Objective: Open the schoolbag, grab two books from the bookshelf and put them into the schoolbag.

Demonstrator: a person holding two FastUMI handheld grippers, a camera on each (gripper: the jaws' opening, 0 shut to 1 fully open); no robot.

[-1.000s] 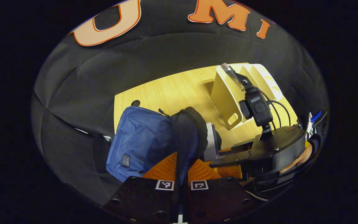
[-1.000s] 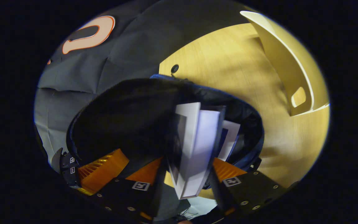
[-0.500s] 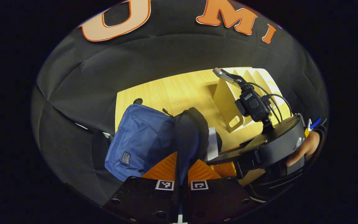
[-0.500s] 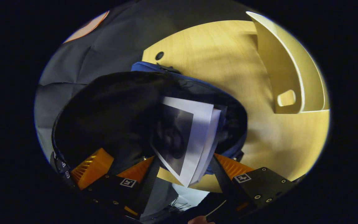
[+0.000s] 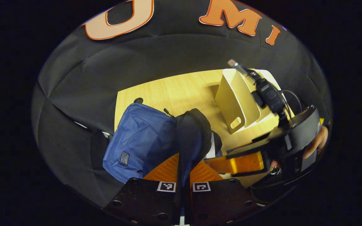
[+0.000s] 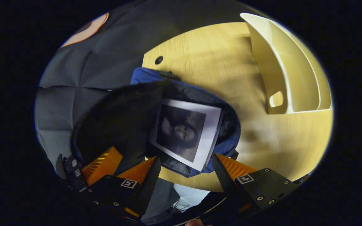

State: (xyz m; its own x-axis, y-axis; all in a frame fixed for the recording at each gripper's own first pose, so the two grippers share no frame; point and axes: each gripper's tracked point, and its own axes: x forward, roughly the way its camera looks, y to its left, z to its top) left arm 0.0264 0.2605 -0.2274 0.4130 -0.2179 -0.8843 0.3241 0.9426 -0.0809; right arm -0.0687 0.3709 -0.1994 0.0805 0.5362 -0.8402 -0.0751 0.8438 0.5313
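Note:
The blue schoolbag point(image 5: 137, 141) lies at the wooden table's left end, and my left gripper point(image 5: 184, 161) is shut on its dark flap point(image 5: 189, 135), holding the mouth wide. In the right gripper view a book point(image 6: 185, 133) with a white border and a dark picture rests flat inside the schoolbag point(image 6: 228, 141). My right gripper point(image 6: 185, 166) stands open just in front of the book, not touching it. The left gripper point(image 6: 102, 160) shows at the lower left on the flap point(image 6: 118, 125). The right gripper point(image 5: 240, 161) and a hand point(image 5: 316, 142) appear beside the bag.
The cream bookshelf point(image 5: 240, 100) with upright dividers stands on the table point(image 5: 181, 91) right of the bag; the bookshelf point(image 6: 287, 84) also shows past the bag. A round cable hole point(image 6: 159, 59) sits by the table's far corner. Black cloth hangs behind.
My right gripper has let go of the book, which dropped flat into the bag, and the gripper has drawn back and up. The left gripper still holds the flap.

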